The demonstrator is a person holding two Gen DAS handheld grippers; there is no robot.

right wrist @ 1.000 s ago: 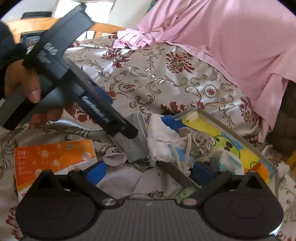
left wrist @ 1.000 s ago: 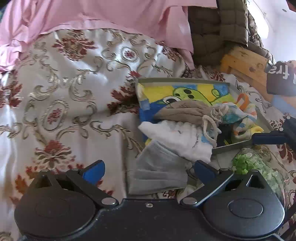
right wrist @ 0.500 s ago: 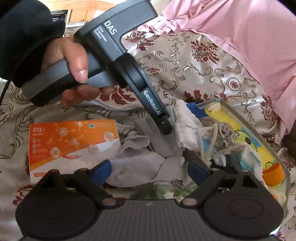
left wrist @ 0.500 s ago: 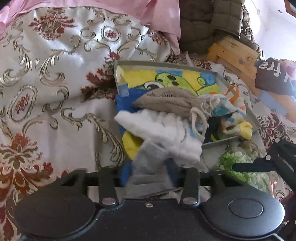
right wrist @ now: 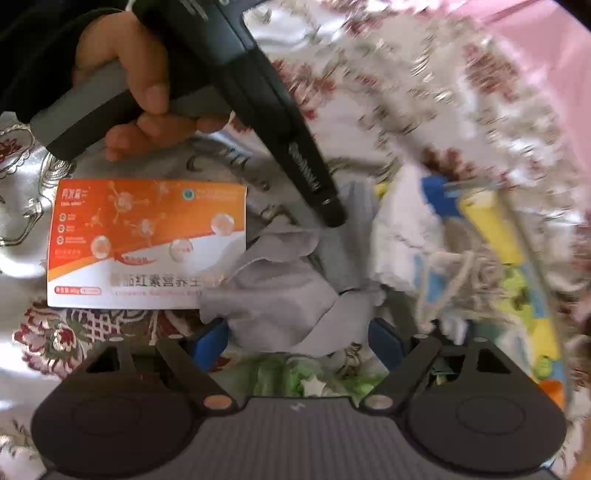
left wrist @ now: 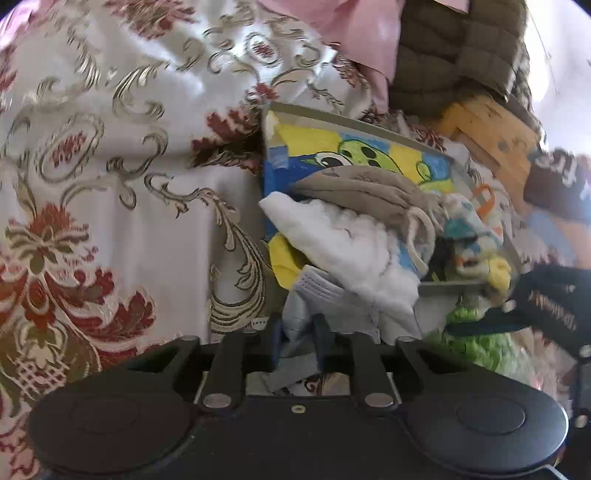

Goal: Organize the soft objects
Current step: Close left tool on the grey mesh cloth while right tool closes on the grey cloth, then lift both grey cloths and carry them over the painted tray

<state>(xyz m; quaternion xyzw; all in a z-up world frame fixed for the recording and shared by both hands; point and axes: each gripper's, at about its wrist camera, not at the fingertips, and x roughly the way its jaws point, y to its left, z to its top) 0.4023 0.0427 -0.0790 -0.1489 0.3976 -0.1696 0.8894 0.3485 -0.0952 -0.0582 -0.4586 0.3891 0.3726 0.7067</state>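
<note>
The left gripper (left wrist: 297,341) was almost shut and closing, with its blue pads pressed on a bunched bit of the grey sock (left wrist: 321,299), right by the near edge of the tray (left wrist: 448,286). The sock's ribbed cuff poked up just past the pads, under a white cloth (left wrist: 347,243).

The right gripper (right wrist: 297,338) was wide apart, with its jaws slowly closing. A second grey sock (right wrist: 273,295) lay crumpled on the bed cover (right wrist: 369,122) between the blue pads (right wrist: 210,341). The pads did not seem to be squeezing it. A bag of green bits (right wrist: 295,380) sat just under the sock, next to the gripper.

To the left of that sock lay an orange and white packet (right wrist: 147,243), flat on the bed cover. The sock's edge touched its right side.

A hand (right wrist: 140,92) in a dark sleeve held the left gripper's handle above the packet.

A little farther, the white cloth hung over the near left corner of the tray. Behind it in the tray lay a tan drawstring bag (left wrist: 365,192). The tray had a bright cartoon picture inside. A small colourful sock (left wrist: 476,236) lay by the tray's right edge.

Past the tray, a pink sheet (left wrist: 362,26) lay at the far edge of the bed.
</note>
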